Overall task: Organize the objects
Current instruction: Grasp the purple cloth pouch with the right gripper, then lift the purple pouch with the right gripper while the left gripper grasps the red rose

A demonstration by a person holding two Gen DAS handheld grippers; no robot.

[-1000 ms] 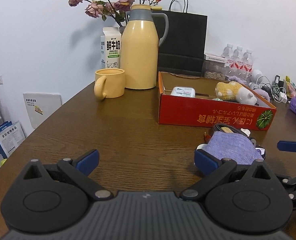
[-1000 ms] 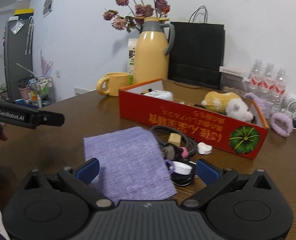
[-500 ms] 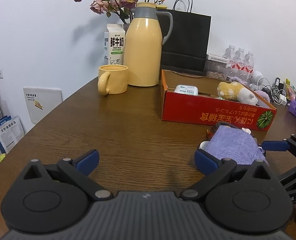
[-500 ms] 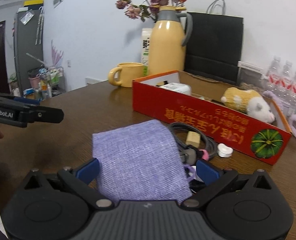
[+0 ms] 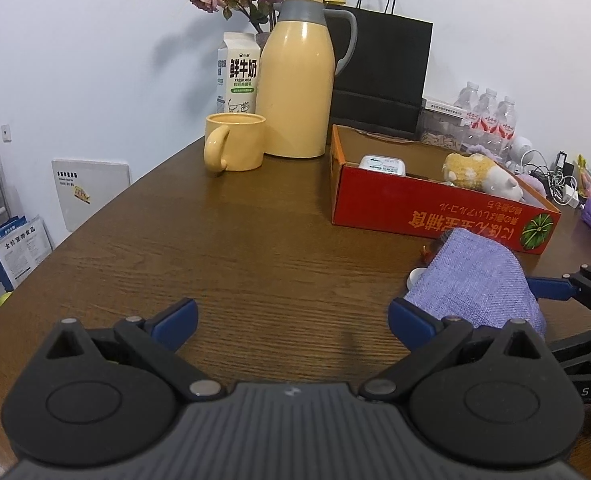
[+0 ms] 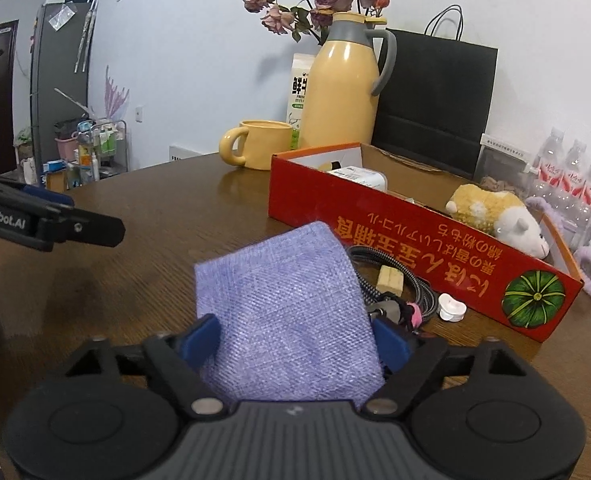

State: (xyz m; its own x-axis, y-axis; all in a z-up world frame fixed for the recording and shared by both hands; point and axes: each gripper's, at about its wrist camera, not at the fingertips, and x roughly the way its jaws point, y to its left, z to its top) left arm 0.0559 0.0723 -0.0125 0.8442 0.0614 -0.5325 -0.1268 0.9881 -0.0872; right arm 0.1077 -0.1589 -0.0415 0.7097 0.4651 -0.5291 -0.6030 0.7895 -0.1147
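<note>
Your right gripper [image 6: 295, 338] pinches the purple fabric pouch [image 6: 287, 320] on the wooden table [image 5: 255, 248].

The red cardboard box [image 6: 415, 232] stands just beyond the pouch, whose near end sits between your right blue fingertips [image 6: 199, 336], both pressing it. Your left gripper [image 5: 293, 320] is spread wide, holding nothing, the pouch [image 5: 475, 280] beside its right finger.

A lavender woven cloth [image 6: 291, 320], folded flat (its weave is coarse), is pinched at its near end, far end tilted toward 12 o'clock. At its 2 o'clock: the open red cardboard box [image 6: 415, 240].
</note>
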